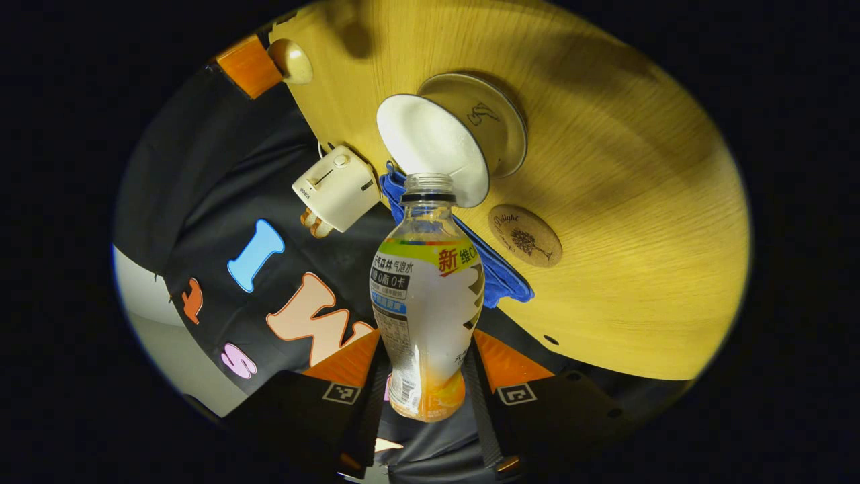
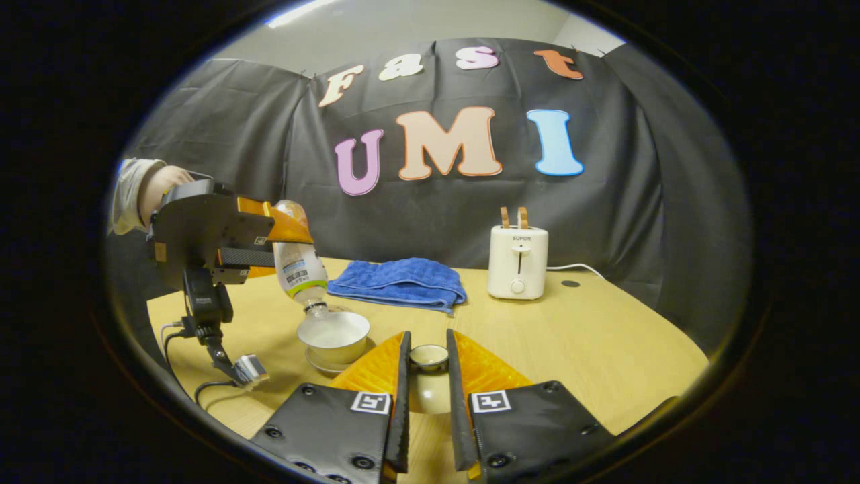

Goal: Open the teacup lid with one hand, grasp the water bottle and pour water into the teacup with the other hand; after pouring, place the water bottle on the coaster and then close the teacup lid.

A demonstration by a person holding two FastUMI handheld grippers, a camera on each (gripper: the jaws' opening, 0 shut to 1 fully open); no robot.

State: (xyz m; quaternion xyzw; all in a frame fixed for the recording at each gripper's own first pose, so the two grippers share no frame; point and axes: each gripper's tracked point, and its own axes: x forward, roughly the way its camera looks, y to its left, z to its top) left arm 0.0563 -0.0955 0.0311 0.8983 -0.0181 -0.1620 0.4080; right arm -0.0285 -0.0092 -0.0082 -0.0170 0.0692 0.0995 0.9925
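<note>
My left gripper [image 1: 426,343] is shut on a clear water bottle [image 1: 424,302] with a colourful label and no cap. The bottle is tipped, its mouth just over the rim of the white teacup [image 1: 433,144], which stands open on its saucer [image 1: 505,117]. In the right gripper view the left gripper [image 2: 289,238] holds the bottle [image 2: 299,265] neck down above the teacup [image 2: 334,333]. My right gripper [image 2: 428,339] is shut on the teacup lid [image 2: 428,359], held just above the table, right of the cup. A round cork coaster [image 1: 525,235] lies bare beside the saucer.
A blue towel [image 2: 400,282] lies folded behind the cup, and a white toaster [image 2: 517,262] stands to its right by the back wall. A cable and small plug [image 2: 245,368] trail on the table's left edge. A sleeved hand [image 2: 138,191] holds the left gripper.
</note>
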